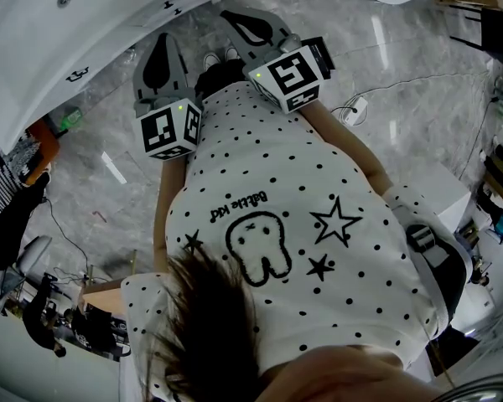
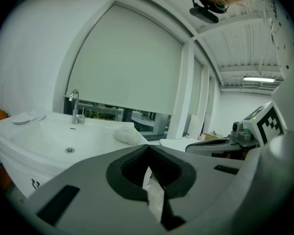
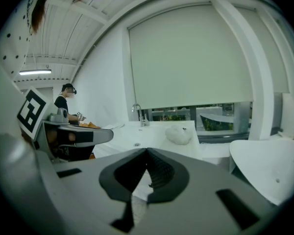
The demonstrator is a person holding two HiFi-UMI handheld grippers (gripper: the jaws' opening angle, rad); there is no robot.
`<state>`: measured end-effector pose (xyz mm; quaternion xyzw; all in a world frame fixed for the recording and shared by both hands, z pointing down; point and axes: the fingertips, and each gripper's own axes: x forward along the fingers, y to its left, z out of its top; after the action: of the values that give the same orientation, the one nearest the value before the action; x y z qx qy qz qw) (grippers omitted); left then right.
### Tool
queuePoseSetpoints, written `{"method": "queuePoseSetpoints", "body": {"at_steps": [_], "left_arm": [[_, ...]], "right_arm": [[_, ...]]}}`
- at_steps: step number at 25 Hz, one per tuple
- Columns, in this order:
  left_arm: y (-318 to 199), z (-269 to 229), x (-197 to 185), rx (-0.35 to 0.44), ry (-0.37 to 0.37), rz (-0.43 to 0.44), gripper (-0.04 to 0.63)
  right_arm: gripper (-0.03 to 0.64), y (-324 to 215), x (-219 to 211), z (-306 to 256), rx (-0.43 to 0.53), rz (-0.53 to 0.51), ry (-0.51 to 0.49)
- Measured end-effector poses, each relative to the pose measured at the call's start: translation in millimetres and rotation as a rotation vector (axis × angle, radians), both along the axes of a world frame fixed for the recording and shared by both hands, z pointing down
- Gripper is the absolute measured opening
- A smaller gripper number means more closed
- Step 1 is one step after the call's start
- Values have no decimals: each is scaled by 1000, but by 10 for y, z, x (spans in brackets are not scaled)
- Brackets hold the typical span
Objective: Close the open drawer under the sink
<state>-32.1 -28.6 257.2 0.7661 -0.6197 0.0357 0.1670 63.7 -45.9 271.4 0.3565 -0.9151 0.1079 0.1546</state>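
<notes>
The white sink cabinet (image 1: 109,53) stands at the upper left of the head view, with dark handles (image 1: 77,74) on its drawer fronts. From here I cannot tell which drawer stands open. My left gripper (image 1: 162,37) and right gripper (image 1: 227,14) are held side by side in front of the body, pointing toward the cabinet and apart from it. In the left gripper view the jaws (image 2: 148,149) meet with nothing between them, above the basin (image 2: 54,138) and tap (image 2: 75,106). The right gripper (image 3: 147,153) is likewise shut and empty, facing the sink (image 3: 147,131).
A crumpled white cloth (image 2: 127,135) lies on the sink's right rim. A white rounded fixture (image 3: 269,165) stands to the right of the sink. A person (image 3: 63,102) stands in the far background. Cables and a small white device (image 1: 355,110) lie on the marble floor.
</notes>
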Motion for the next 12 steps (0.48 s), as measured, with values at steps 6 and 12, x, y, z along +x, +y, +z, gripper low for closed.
{"method": "queuePoseSetpoints", "body": {"at_steps": [6,12], "left_arm": [[5,4,5,-2,0,1,5],[13,13,3,-7,4,-1,5]], "right_arm": [[14,14,-27,-9,11,-16,3],[15,29,-11,20,-1,-15,14]]}}
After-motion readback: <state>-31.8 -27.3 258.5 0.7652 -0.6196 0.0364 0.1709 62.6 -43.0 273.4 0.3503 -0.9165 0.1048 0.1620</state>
